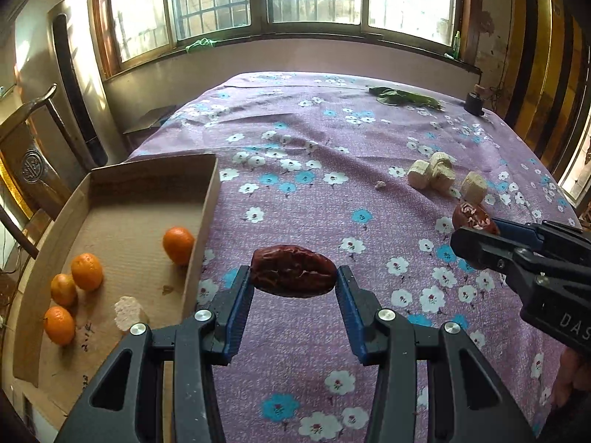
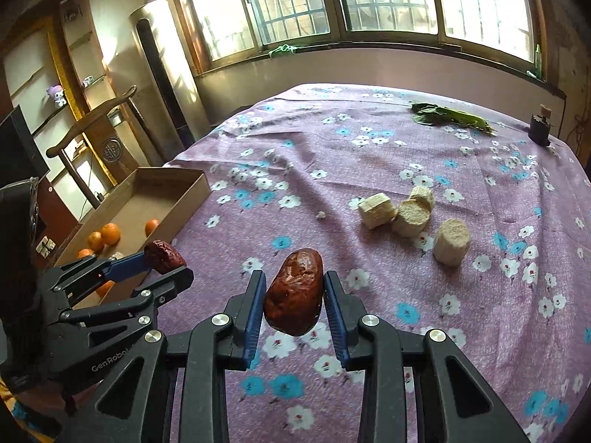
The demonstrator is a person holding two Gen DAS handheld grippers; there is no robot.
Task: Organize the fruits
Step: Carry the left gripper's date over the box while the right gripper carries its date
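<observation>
My left gripper is shut on a wrinkled red date, held above the purple flowered cloth just right of a cardboard box. The box holds several oranges and a pale cut chunk. My right gripper is shut on a second red date, held upright above the cloth. In the left wrist view the right gripper and its date show at the right. In the right wrist view the left gripper and its date show at the left, beside the box.
Several pale cylindrical chunks lie on the cloth, right of centre. Green leafy vegetables and a small dark jar sit at the far edge. A wooden chair stands beyond the box. Windows run along the back wall.
</observation>
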